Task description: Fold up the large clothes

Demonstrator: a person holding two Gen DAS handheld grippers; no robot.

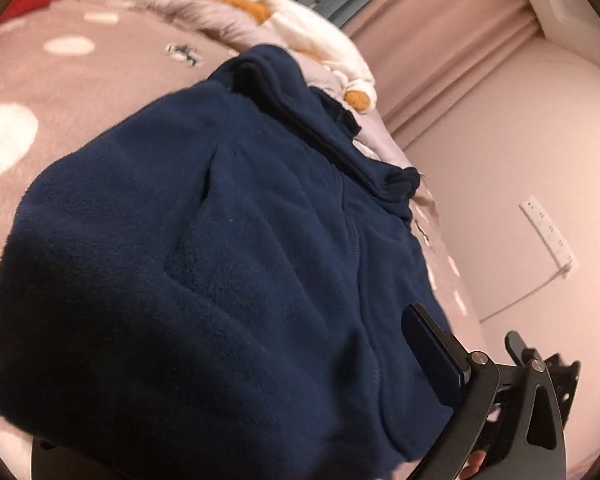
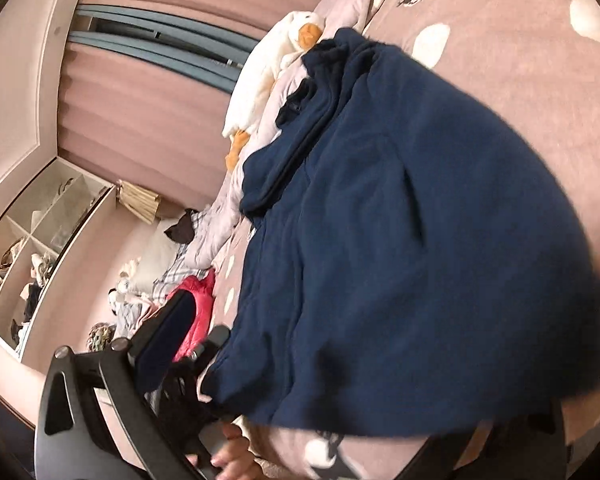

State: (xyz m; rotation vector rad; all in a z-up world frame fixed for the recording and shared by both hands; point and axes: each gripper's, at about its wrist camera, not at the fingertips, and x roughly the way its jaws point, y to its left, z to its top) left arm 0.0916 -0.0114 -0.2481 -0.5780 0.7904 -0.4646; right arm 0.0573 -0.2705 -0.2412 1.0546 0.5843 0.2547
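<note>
Fleece jacket, navy with a front zipper, lies on the bed, whose pink cover carries white spots and small deer figures. Both sides appear folded in toward the zipper line, so the garment forms a narrow upright block with the collar at the far end, next to a white duck plush. Judged from this layout, the lengthwise folds are done and the crosswise fold, hem toward collar, remains. The left hand-held gripper has one finger resting above the fleece near the hem; its other finger is hidden, so its state cannot be determined. The right hand-held gripper likewise shows one finger beside the hem edge; its state cannot be determined either. No brand, label or legible writing is visible.
</note>
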